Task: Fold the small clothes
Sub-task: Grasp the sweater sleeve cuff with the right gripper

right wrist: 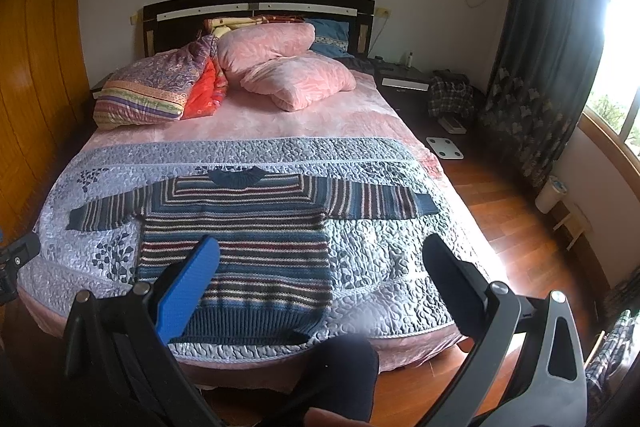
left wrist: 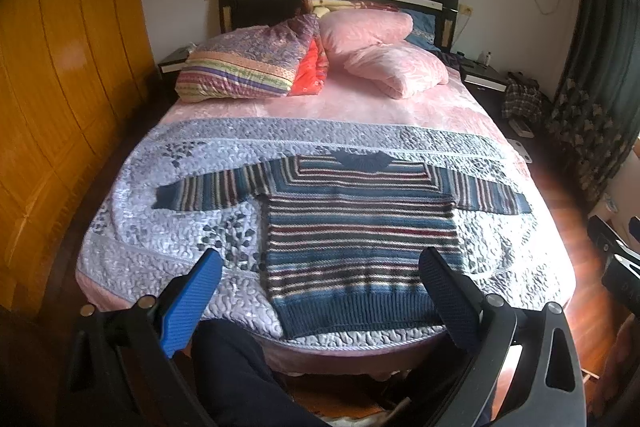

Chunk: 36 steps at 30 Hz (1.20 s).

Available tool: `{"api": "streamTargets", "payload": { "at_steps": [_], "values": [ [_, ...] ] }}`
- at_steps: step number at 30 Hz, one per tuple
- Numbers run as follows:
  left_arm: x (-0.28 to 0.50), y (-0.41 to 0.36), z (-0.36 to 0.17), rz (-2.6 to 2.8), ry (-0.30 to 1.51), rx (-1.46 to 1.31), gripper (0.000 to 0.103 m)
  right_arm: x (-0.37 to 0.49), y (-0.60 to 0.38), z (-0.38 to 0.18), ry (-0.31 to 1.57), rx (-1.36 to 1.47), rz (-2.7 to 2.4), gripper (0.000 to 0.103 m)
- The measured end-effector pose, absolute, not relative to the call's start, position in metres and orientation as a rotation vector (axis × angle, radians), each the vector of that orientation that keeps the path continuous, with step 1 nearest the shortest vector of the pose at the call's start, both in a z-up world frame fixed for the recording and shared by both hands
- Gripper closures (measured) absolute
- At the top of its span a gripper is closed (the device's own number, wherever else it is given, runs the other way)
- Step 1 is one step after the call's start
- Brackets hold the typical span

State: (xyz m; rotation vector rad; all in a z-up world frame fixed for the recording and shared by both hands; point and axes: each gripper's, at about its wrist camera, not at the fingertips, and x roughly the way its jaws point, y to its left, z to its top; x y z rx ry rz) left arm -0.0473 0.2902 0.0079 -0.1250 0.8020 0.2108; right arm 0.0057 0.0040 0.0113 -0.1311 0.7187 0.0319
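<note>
A small striped knit sweater (left wrist: pixel 352 227) (right wrist: pixel 240 243) in blue, maroon and cream lies flat on the quilted bedspread (left wrist: pixel 152 227) (right wrist: pixel 384 259), both sleeves spread out sideways and the hem toward me. My left gripper (left wrist: pixel 320 259) hovers open above the foot of the bed, its fingers framing the sweater's lower body, nothing between them. My right gripper (right wrist: pixel 320 247) is open too and holds nothing; its blue finger (right wrist: pixel 188 287) overlaps the sweater's lower left, its dark finger (right wrist: pixel 452 283) is over bare quilt.
Pillows (left wrist: pixel 384 51) and a folded duvet (left wrist: pixel 248 63) are piled at the headboard. A wooden wardrobe (left wrist: pixel 52 99) stands left of the bed. Nightstand, scale (right wrist: pixel 444 147), curtain (right wrist: pixel 540 67) and wooden floor lie to the right. A person's dark-clothed leg (left wrist: pixel 236 375) is at the bed's foot.
</note>
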Motion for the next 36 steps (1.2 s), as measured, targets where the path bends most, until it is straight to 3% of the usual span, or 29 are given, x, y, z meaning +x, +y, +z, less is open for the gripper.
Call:
{"api": "streamTargets", "payload": {
  "at_steps": [8,13,18,20,22,23,30,36],
  "values": [
    [-0.026,0.309,-0.015,0.047,0.724,-0.195,0.004,0.051,-0.036,-0.035,0.638,-0.12,0.152,0.003],
    [0.009,0.319,-0.036,0.051,0.732,-0.191,0.004,0.12,-0.103,-0.095,0.786,0.02,0.136,0.003],
    [0.06,0.322,-0.076,0.026,0.799,-0.229,0.004,0.189,-0.207,-0.175,0.909,0.384,0.092,0.003],
    [0.078,0.321,-0.09,0.022,0.818,-0.241,0.004,0.21,-0.24,-0.203,0.94,0.501,0.063,0.009],
    [0.094,0.324,-0.102,0.011,0.816,-0.279,0.004,0.237,-0.28,-0.242,0.988,0.678,0.047,0.042],
    [0.104,0.327,-0.109,-0.001,0.82,-0.312,0.004,0.25,-0.301,-0.264,1.006,0.788,0.047,0.045],
    [0.154,0.333,-0.146,-0.019,0.83,-0.458,0.004,0.328,-0.391,-0.381,0.925,1.274,0.036,0.052],
    [0.184,0.33,-0.173,-0.026,0.857,-0.524,0.004,0.388,-0.435,-0.444,0.839,1.471,-0.028,0.06]
  ]
}}
